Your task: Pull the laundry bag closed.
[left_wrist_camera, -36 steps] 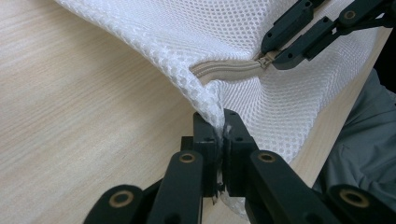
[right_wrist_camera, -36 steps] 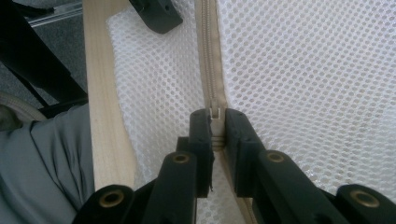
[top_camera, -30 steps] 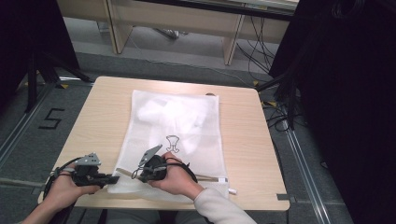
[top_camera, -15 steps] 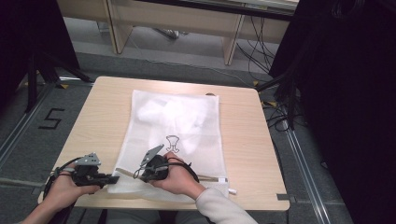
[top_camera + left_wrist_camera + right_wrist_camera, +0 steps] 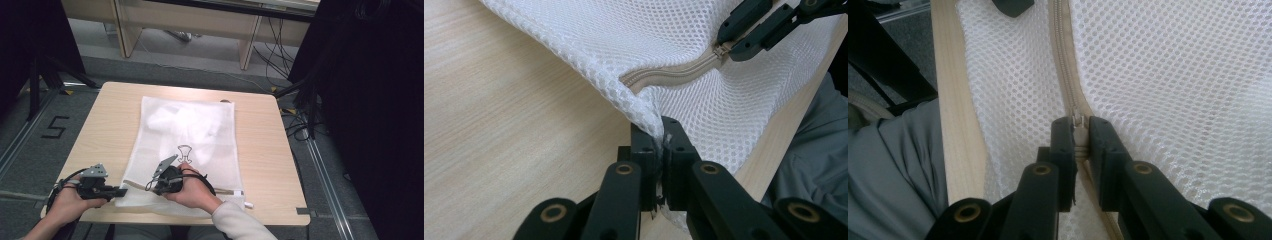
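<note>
Two grippers: both work the near edge of a white mesh laundry bag [image 5: 187,145] lying flat on a pale wooden counter [image 5: 107,125], lower centre of the high view.
Bag: it spans the counter's middle, a black wire hanger outline [image 5: 185,151] printed on it and pale laundry showing through its upper half; a beige zipper [image 5: 669,76] runs along its near edge.
Left gripper: the black left gripper [image 5: 121,190] sits at the lower left of the high view, pointing right at the bag's near-left corner.
Left jaws: clenched on that corner; in the left gripper view the mesh [image 5: 651,120] is pinched between the two black pads at lower centre and lifts slightly off the counter.
Right gripper: the black right gripper [image 5: 150,186] sits just right of the left one, at lower centre of the high view, on the bag's near edge.
Right jaws: clenched on the small metal zipper pull [image 5: 1077,121], seen between the pads at the centre of the right gripper view, with the zipper running away to the top of the frame.
Hands: the left hand [image 5: 67,202] and the right hand [image 5: 195,192], in a pale sleeve, enter from the bottom edge.
Surroundings: grey floor with a black numeral 5 [image 5: 54,129] at left.
</note>
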`<state>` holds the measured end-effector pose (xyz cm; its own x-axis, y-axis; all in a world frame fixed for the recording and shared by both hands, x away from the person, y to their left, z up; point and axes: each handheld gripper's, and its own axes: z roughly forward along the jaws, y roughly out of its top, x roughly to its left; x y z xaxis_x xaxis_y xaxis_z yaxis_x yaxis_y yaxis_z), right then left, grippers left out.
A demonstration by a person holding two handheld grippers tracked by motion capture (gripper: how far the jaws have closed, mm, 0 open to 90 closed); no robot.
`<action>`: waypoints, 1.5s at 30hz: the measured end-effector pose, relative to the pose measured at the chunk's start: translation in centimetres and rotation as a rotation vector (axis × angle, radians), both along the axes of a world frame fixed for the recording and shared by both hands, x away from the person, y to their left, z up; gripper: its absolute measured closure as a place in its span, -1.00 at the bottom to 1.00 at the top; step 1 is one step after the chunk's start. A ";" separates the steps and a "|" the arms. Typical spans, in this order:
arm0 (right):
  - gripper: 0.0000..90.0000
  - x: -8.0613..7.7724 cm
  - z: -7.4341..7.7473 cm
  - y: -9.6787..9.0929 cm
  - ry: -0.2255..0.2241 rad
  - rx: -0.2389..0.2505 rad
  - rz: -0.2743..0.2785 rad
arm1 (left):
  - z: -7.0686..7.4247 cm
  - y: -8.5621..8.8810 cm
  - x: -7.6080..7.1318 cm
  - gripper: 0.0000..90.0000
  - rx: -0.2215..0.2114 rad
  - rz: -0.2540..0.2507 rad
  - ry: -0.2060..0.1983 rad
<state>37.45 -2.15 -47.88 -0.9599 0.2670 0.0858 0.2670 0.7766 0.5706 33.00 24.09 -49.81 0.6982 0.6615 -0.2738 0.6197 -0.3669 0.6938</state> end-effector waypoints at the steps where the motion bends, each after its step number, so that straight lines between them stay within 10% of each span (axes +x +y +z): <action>1: 0.83 0.0 0.0 0.0 -0.005 -0.003 0.008 | 0.0 0.0 0.0 0.90 -0.001 -0.001 0.002; 45: 0.83 0.2 0.2 -1.4 0.004 -0.013 -0.011 | -0.1 0.1 0.1 0.90 0.009 -0.001 0.002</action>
<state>37.66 -3.58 -47.66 -0.9566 0.2786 0.0857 0.2776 0.7811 0.5593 33.11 24.22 -49.86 0.6980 0.6635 -0.2693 0.6211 -0.3739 0.6888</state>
